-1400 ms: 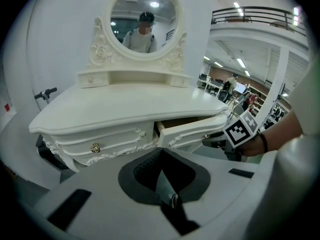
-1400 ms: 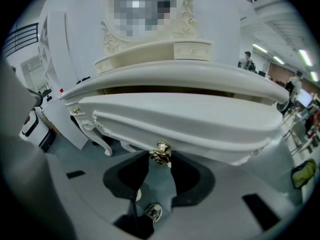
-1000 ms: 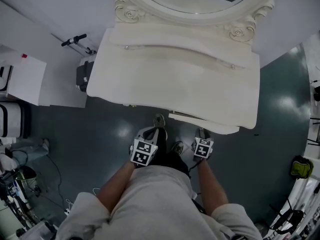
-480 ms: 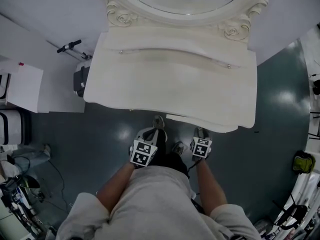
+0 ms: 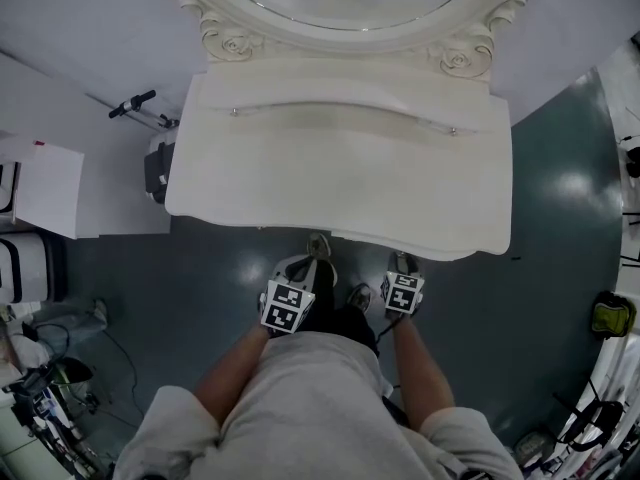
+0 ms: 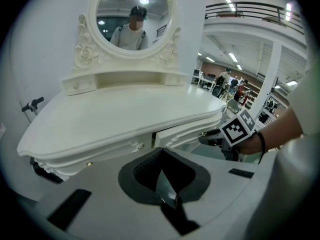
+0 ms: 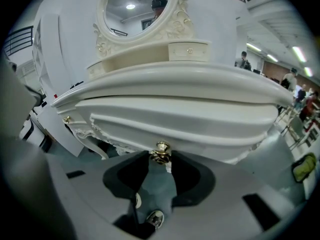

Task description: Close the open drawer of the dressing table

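Now, head view: we see hardly anything protruding past the front edge of the dressing table [image 5: 340, 168]. Left gripper view: left gripper [image 6: 162, 159] jaws are together and empty; the drawer [image 6: 187, 130] front sits slightly proud. Right gripper view: right gripper [image 7: 161, 161] is clenched on the drawer's knob [image 7: 161, 152]. We judge the closing nearly done; a final push remains.

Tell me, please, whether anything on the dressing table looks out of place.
Only the drawer: its front sits slightly proud of the panel beside it, not yet flush. The right gripper grips its knob.
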Demonstrator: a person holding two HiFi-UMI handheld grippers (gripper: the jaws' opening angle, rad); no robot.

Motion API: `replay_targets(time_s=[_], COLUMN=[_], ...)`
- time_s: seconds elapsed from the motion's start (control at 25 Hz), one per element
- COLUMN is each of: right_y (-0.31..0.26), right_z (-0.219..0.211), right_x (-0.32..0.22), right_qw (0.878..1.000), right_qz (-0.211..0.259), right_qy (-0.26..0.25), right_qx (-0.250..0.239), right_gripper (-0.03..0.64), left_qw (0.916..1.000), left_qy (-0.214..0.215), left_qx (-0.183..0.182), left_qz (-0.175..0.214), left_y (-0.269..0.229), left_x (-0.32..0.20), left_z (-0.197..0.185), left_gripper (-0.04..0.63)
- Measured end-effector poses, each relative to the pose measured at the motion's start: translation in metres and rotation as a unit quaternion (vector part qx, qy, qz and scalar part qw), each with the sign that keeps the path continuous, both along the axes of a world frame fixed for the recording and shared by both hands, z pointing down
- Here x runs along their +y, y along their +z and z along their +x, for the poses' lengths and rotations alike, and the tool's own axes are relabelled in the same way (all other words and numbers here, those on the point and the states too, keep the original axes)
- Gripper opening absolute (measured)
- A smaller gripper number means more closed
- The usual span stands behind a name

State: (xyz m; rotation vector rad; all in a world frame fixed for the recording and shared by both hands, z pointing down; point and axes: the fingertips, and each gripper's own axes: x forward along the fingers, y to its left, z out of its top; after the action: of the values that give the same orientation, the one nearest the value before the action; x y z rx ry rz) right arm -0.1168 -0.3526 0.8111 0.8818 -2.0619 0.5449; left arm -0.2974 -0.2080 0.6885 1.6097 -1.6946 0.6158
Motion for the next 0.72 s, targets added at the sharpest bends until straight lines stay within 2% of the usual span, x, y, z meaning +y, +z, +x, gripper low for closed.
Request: replay_targets(time_s=[0.72], right_y=[0.001], right_z=[-0.012], right_x=[-0.021], right_qw=[1.0], right_qz=[0.017], right_qy=[0.014], right_qx=[-0.007], right_gripper=[0.149], left_qw=[0.9993], left_qy=[0.034], left_qx=[-0.012], left_qz=[-0.008], left_y=[0.002], left_x=[-0.018], left_z=[-0.011], left_gripper=[0.008])
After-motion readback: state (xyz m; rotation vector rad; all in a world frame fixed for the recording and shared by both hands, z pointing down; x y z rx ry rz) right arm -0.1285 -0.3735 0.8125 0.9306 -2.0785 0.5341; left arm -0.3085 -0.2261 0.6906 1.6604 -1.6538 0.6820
